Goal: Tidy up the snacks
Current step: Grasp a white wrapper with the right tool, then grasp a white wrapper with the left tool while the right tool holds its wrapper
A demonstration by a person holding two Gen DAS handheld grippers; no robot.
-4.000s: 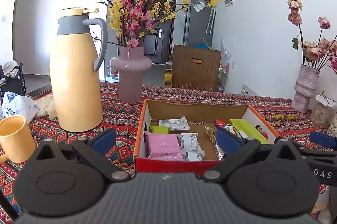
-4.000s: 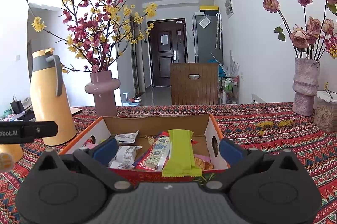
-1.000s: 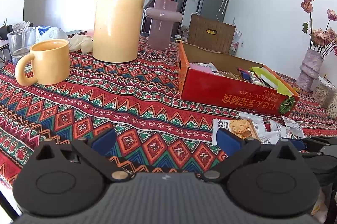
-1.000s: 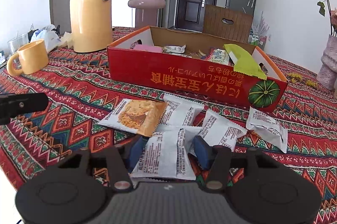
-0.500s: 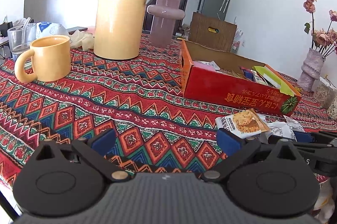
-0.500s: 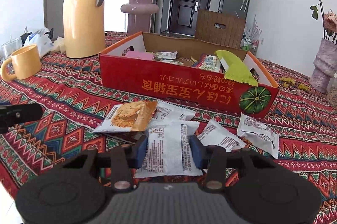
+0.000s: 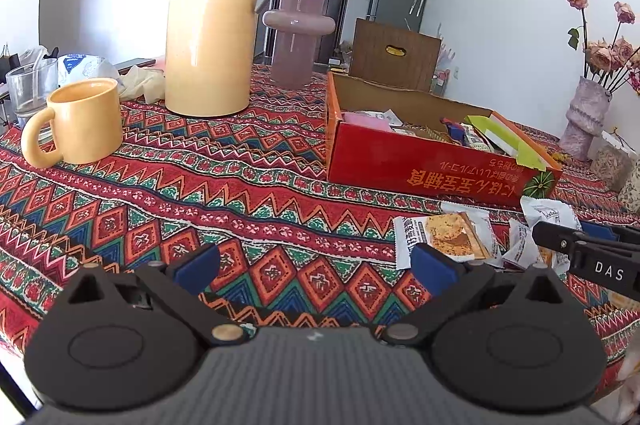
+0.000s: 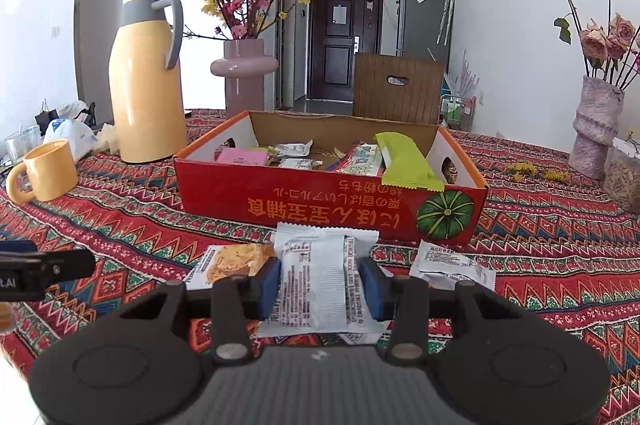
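A red cardboard box [image 8: 320, 203] with several snack packs inside stands on the patterned tablecloth; it also shows in the left wrist view [image 7: 420, 165]. My right gripper [image 8: 322, 287] is shut on a white snack packet [image 8: 320, 277] and holds it above the cloth in front of the box. A biscuit packet [image 8: 232, 261] and another white packet [image 8: 452, 265] lie on the cloth below. My left gripper [image 7: 316, 271] is open and empty, low over the cloth left of the loose packets [image 7: 444, 237].
A yellow thermos jug [image 7: 212, 25], a yellow mug [image 7: 80, 121], a glass [image 7: 28, 89] and a pink vase [image 7: 298, 41] stand left of the box. A second vase with dried roses [image 8: 596, 129] stands at the right. A wooden chair back [image 8: 398, 89] rises behind the table.
My right gripper has closed on the white packet and lifted it off the cloth toward the box. My left gripper has moved slightly forward, still open.
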